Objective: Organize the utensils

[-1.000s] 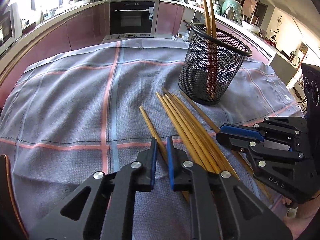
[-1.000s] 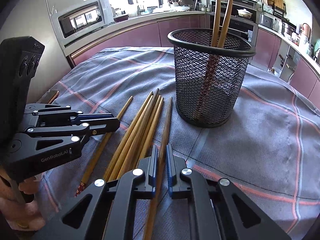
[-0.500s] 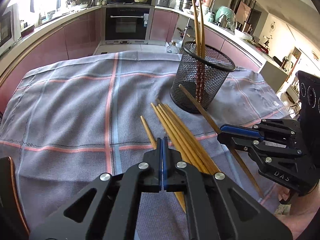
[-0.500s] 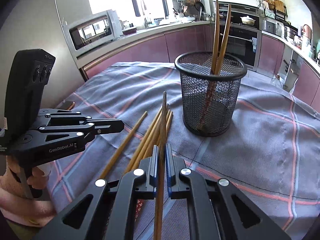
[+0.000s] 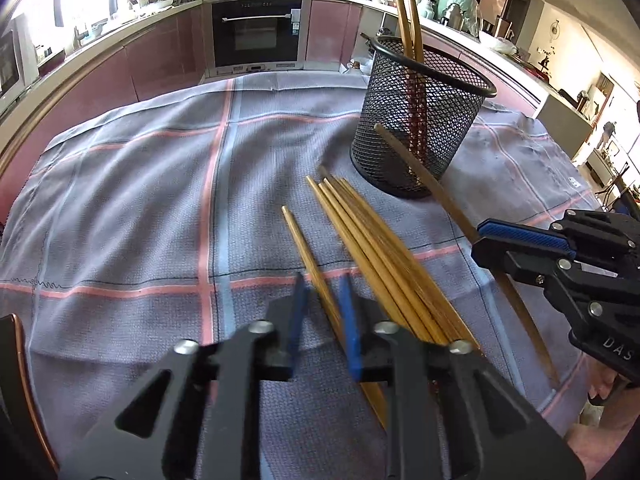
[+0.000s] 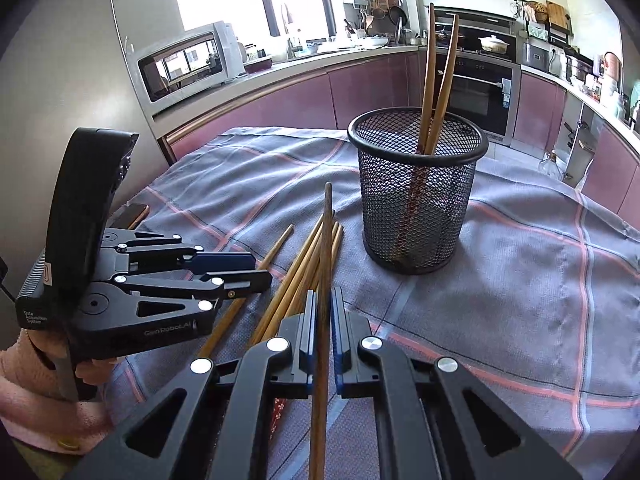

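On the grey checked tablecloth (image 5: 120, 184) with its pink and blue stripes stands a black wire-mesh holder (image 6: 416, 196), upright, toward the far side of the cloth. I see two chopsticks (image 6: 434, 80) in it, standing on end and leaning against the rim, their upper ends well above the rim and crossing near it. Nothing else shows through the mesh.

My right gripper (image 6: 325, 320) is clamped on a single dark chopstick (image 6: 327, 248); the blue pads press it from both sides, and its tip rises off the cloth and points toward the holder without touching it. From the left wrist view the same stick runs up at a slant in front of the holder's lower wall.

My left gripper (image 5: 322, 312) is motion-blurred; its jaws are opening, a narrow gap between them. One lone chopstick (image 5: 304, 248) lies on the cloth between the jaws, and the pads do not press it.

Just to the right of that stick lies a bundle of loose chopsticks (image 5: 380, 256), side by side and touching, tips fanned toward the holder's base, apart from it.

A pink sleeve (image 6: 24, 396) shows behind the left gripper's handle. Behind the table: an oven (image 5: 256, 32) and a microwave (image 6: 188, 64) on the counter.
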`<control>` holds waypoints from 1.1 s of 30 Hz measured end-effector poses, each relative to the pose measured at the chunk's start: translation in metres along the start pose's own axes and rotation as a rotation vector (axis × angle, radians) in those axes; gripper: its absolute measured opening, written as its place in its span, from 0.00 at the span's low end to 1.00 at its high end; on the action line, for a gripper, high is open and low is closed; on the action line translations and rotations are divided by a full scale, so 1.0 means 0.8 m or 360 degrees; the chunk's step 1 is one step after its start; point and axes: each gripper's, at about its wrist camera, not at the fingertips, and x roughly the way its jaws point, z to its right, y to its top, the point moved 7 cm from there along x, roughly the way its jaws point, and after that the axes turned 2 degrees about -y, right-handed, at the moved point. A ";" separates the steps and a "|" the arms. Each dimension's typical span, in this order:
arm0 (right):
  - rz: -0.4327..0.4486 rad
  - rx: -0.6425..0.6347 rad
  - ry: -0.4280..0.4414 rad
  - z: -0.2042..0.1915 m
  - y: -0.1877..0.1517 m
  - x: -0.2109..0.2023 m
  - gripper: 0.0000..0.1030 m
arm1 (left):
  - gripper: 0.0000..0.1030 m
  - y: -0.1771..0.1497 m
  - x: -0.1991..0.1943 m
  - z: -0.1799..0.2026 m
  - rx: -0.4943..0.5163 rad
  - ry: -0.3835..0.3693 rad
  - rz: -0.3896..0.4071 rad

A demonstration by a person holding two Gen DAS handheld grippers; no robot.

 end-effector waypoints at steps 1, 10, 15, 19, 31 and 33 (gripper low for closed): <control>0.0005 0.0001 0.0004 -0.001 0.001 -0.001 0.06 | 0.12 0.000 0.000 -0.001 -0.0013 0.0000 0.0004; 0.0068 -0.0016 0.0016 0.000 0.006 -0.015 0.06 | 0.07 0.008 -0.023 -0.002 -0.0059 -0.0041 0.0078; 0.0144 -0.0007 0.0028 0.001 0.017 -0.033 0.05 | 0.07 0.021 -0.065 0.005 -0.0034 -0.0141 0.0186; 0.0223 0.0006 0.0042 0.004 0.029 -0.050 0.05 | 0.07 0.036 -0.103 0.013 -0.0022 -0.0251 0.0287; 0.0469 0.0035 0.0036 0.023 0.082 -0.098 0.05 | 0.07 0.086 -0.198 0.033 0.0008 -0.0484 0.0571; 0.0499 0.0040 0.0034 0.024 0.086 -0.104 0.05 | 0.06 0.095 -0.209 0.034 0.0004 -0.0494 0.0606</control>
